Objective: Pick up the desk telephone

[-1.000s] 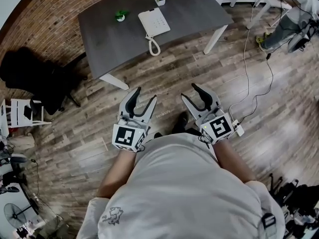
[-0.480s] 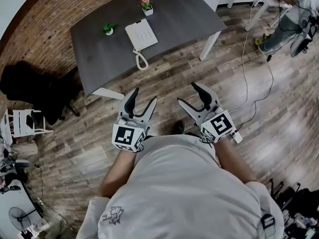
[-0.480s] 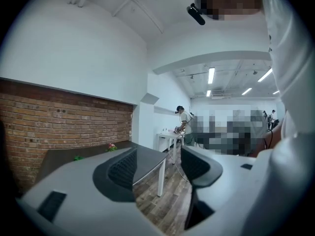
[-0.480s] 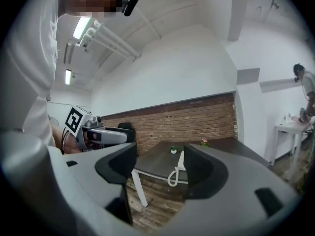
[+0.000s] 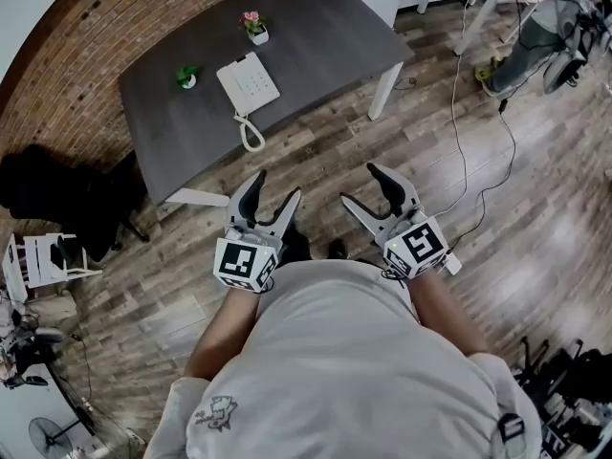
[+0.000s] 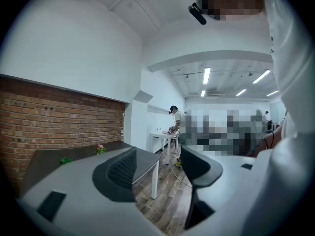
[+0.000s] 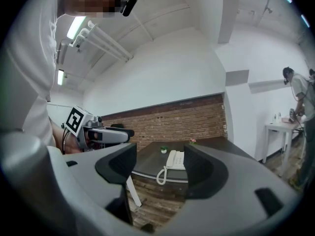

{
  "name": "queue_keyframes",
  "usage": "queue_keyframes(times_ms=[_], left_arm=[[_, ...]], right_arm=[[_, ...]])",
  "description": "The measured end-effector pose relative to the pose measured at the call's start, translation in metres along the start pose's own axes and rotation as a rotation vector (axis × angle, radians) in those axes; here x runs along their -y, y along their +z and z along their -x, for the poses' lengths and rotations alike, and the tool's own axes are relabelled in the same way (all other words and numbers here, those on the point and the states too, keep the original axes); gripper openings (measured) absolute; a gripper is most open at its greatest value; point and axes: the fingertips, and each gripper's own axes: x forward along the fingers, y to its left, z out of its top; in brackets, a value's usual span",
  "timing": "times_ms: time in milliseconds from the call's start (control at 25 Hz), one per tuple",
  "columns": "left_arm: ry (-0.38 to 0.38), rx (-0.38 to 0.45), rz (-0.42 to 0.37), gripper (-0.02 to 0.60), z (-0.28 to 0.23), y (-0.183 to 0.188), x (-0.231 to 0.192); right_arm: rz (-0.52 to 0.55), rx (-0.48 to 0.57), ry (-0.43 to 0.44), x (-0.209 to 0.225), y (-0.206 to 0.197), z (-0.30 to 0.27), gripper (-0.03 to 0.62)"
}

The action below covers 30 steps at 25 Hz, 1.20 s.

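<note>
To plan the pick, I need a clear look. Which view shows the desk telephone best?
The head view: the desk telephone lies whole on the grey table. The right gripper view shows it small, side-on, beyond its jaws. The left gripper view misses it.

White desk telephone (image 5: 249,82) lies flat on the dark worktop (image 5: 316,27), handset seated along its side, and its coiled cord (image 5: 251,134) loops over the worktop's near edge.
</note>
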Motion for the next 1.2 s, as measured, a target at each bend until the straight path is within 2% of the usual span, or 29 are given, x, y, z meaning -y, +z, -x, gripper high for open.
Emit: queue_keyframes(times_ms=[440,640,920,1200], left_arm=[[-0.077,0.011,0.023,0.305,-0.058,0.005,-0.014],[-0.093,0.000,0.021,0.310,-0.084,0.006,-0.036],[-0.116,-0.021,0.041,0.336,-0.104,0.010,-0.096],[-0.099,-0.008,0.047,0.348,-0.109,0.023,-0.192]], right_arm=[[0.011,-0.033,-0.063,0.039,0.002,-0.018,0.302],[0.001,-0.054,-0.075,0.063,0.000,-0.043,0.302],[0.010,-0.066,-0.064,0.071,0.008,-0.111,0.302],[0.020,-0.080,-0.048,0.068,0.023,-0.207,0.302]])
